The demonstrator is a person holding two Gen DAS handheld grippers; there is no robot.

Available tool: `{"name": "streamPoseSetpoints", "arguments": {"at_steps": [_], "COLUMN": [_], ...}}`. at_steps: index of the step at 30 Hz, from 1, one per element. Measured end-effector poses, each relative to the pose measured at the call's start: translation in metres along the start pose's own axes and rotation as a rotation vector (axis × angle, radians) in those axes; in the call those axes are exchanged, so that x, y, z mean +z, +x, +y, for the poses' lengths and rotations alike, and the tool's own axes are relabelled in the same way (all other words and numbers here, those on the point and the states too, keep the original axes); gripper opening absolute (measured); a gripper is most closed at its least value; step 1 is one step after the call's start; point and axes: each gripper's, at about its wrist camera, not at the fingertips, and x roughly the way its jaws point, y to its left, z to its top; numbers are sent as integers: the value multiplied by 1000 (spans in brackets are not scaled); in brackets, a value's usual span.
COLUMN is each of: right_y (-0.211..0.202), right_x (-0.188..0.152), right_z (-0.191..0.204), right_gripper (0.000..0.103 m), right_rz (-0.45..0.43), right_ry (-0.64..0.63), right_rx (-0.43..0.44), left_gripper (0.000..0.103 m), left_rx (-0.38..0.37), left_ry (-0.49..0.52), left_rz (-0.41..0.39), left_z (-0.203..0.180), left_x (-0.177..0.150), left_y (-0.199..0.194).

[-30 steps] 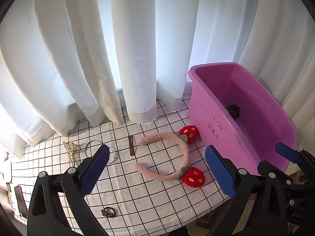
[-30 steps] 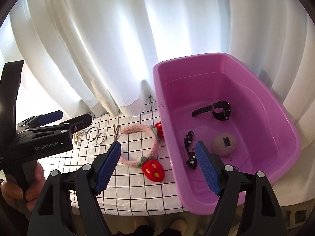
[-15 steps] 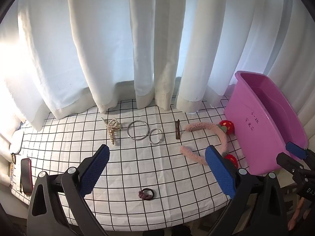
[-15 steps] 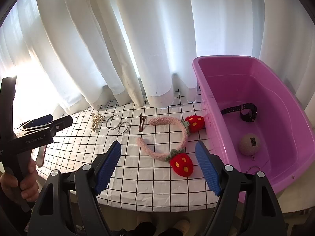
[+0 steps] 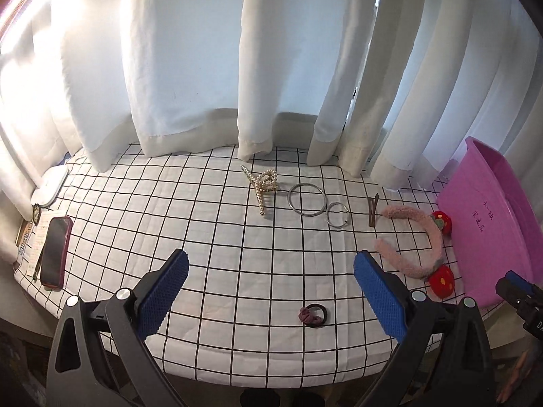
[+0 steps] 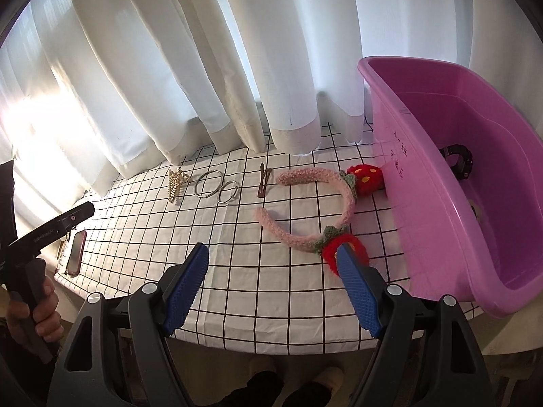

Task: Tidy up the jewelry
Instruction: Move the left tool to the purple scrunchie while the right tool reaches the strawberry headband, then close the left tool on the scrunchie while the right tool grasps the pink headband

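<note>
A: so where's the jewelry at?
B: laid out on the checked tablecloth (image 5: 210, 237): pearl clip (image 5: 263, 183), 2 rings (image 5: 307, 199), brown clip (image 5: 372, 210), pink headband (image 6: 315, 210) right beside the purple tub (image 6: 441, 183), scrunchie (image 5: 313, 315) near the front edge.
A: grippers?
B: left gripper (image 5: 269, 293) and right gripper (image 6: 273, 288) both hover with jaws apart, nothing between them.

A fuzzy pink headband (image 6: 325, 210) lies on a checked tablecloth (image 6: 237, 291) beside a purple tub (image 6: 441, 183), the right gripper (image 6: 271, 271) hovering open above.
</note>
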Motion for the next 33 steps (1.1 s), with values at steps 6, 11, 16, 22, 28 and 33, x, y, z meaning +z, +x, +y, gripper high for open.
{"name": "streamPoseSetpoints", "arguments": {"at_steps": [6, 11, 16, 22, 28, 33], "right_y": [22, 46, 73, 102, 127, 138], "right_x": [-9, -15, -17, -13, -8, -3], "right_z": [-12, -24, -33, -42, -50, -54], "right_gripper": [74, 74, 74, 74, 74, 74], "right_rz": [25, 32, 36, 24, 13, -7], "right_ry": [37, 59, 79, 103, 99, 114], "right_rx": [-37, -75, -89, -109, -154, -150], "left_gripper": [96, 96, 96, 96, 96, 96], "left_rx": [8, -1, 14, 40, 54, 59], "left_ry": [-11, -26, -25, -20, -42, -35], "left_rz": [60, 106, 128, 120, 105, 89], "left_z": [-1, -8, -18, -31, -37, -41], "left_x": [-34, -61, -82, -96, -100, -102], "left_y": [34, 61, 82, 103, 119, 127]}}
